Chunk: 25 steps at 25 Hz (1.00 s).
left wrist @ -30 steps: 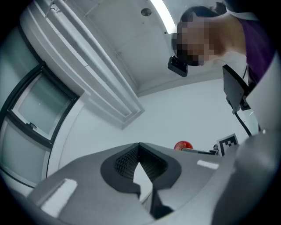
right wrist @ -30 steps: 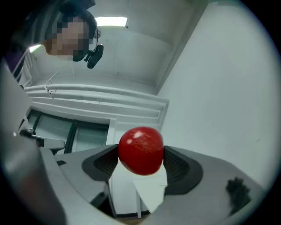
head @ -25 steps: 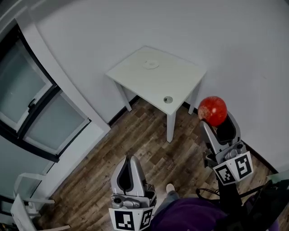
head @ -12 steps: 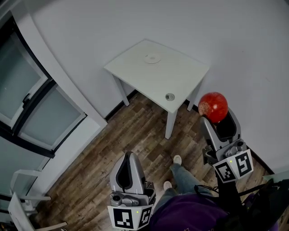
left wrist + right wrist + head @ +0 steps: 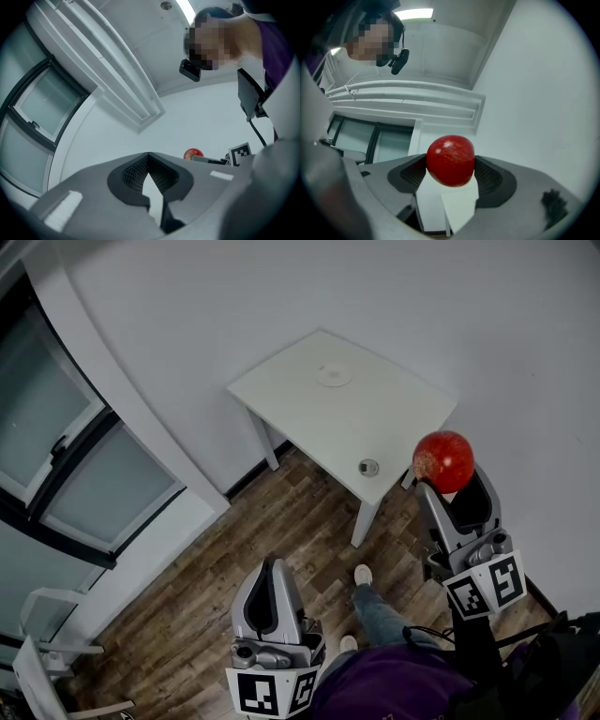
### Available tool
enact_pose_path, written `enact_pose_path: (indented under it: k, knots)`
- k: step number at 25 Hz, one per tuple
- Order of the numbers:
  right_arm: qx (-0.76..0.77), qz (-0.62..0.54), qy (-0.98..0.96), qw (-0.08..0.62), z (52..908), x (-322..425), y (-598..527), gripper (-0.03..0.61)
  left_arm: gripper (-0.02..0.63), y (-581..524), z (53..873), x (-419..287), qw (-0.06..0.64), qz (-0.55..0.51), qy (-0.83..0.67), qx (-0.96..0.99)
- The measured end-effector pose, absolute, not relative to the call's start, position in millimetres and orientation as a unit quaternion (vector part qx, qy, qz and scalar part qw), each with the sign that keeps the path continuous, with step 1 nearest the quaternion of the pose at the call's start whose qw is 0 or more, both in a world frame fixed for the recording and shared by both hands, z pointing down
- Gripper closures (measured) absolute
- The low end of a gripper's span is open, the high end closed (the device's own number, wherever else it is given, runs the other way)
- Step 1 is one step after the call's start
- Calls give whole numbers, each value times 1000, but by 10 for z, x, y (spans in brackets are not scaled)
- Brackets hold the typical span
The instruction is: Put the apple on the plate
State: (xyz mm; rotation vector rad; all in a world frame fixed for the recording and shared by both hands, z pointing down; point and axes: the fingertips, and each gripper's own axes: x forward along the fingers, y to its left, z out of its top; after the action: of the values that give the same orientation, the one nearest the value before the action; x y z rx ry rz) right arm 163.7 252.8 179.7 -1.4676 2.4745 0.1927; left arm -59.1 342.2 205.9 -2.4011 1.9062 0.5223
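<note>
A red apple is clamped between the fingertips of my right gripper, held high above the wooden floor beside the right corner of a small white table. In the right gripper view the apple fills the gap between the dark pads. A small white plate lies at the table's far side. My left gripper hangs low at the bottom centre, shut with nothing in it; its tips meet in the left gripper view, where the apple also shows far off.
A small round metal object sits near the table's front corner. White walls run behind the table, and a glass door with a dark frame stands at left. The person's feet are on the wood floor.
The table has shifted right and closer in the head view as the person steps toward it. The apple stays clamped in the right gripper; the left gripper stays shut.
</note>
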Motion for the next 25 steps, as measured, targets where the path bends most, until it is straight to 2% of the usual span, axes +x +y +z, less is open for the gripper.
enact_pose_path:
  k: [9, 15, 25]
  knots:
    - [-483, 54, 865, 124, 1847, 1633, 1465, 239, 606, 2474, 2056, -511, 16, 165, 631, -758]
    - [-468, 44, 875, 114, 1852, 1697, 254, 239, 606, 1392, 2028, -392, 18, 151, 651, -744]
    - [-465, 46, 877, 109, 1908, 1730, 180, 239, 606, 1320, 2075, -255, 11, 161, 641, -751]
